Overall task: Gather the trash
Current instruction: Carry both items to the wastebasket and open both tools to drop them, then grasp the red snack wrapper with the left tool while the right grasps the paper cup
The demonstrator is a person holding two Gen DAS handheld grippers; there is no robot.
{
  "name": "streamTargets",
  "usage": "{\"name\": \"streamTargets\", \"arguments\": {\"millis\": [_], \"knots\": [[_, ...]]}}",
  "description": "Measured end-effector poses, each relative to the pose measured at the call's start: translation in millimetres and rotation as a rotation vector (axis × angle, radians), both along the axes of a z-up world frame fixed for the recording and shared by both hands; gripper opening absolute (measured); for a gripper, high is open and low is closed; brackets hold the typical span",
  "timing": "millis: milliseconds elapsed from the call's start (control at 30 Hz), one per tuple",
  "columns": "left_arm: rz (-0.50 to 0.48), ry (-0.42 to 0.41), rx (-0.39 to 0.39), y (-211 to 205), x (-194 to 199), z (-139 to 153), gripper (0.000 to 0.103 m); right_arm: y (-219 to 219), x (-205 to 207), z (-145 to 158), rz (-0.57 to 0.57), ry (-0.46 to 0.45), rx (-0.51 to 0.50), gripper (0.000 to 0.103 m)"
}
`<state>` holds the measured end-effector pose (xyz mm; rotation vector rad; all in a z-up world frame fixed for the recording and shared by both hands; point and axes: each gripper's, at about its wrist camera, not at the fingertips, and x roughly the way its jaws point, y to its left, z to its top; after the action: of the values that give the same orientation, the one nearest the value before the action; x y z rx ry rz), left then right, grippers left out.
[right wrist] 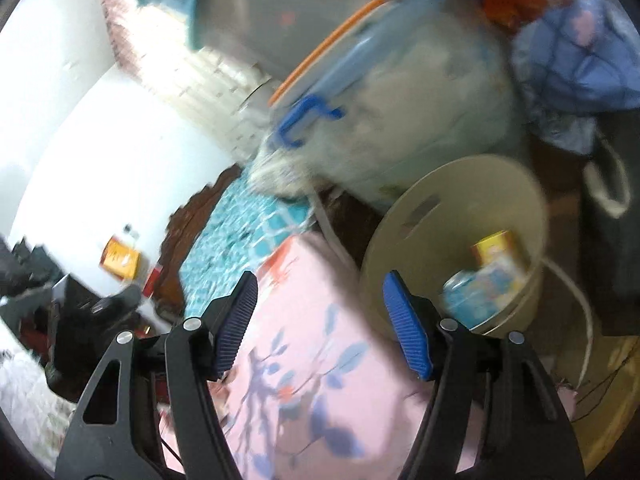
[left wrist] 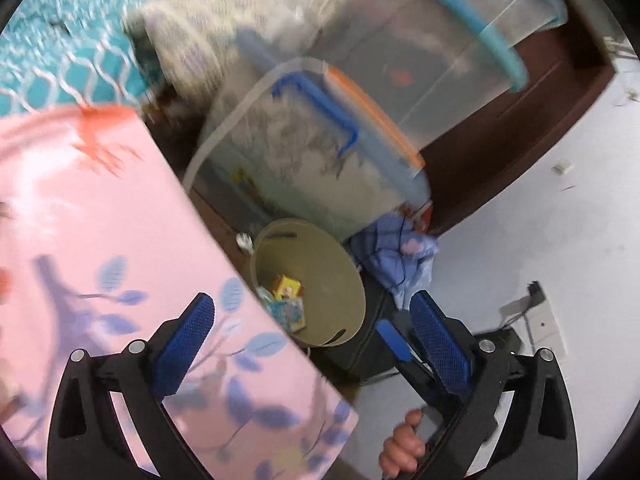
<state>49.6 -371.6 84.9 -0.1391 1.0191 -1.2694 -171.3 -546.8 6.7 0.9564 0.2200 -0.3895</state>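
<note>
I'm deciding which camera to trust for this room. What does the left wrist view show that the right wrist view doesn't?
Only the left wrist view shows the white floor with small scraps, and the other hand-held gripper with the person's fingers. Only the right wrist view shows the white wall and yellow box. Both share the round beige trash bin holding colourful packaging, the pink floral bedsheet, and the clear storage tub with blue handle.
</note>
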Motion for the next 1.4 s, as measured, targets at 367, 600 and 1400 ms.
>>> {"name": "streamTargets", "arguments": {"millis": [367, 600, 1400], "knots": [[0.581, -0.217, 0.003, 329.3, 50.7, 38.8, 0.093, 141.4, 139.7, 18.5, 0.509, 0.088, -0.137, 0.064], [0.666, -0.356, 0.314, 382.4, 57.5, -4.5, 0.072, 226.3, 217.1, 4.2, 0.698, 0.242, -0.287, 0.067], [0.715, -0.105, 0.334, 400.1, 120.8, -77.4, 0.005, 264.6, 251.8, -3.0, 0.652, 0.365, -0.548, 0.026]]}}
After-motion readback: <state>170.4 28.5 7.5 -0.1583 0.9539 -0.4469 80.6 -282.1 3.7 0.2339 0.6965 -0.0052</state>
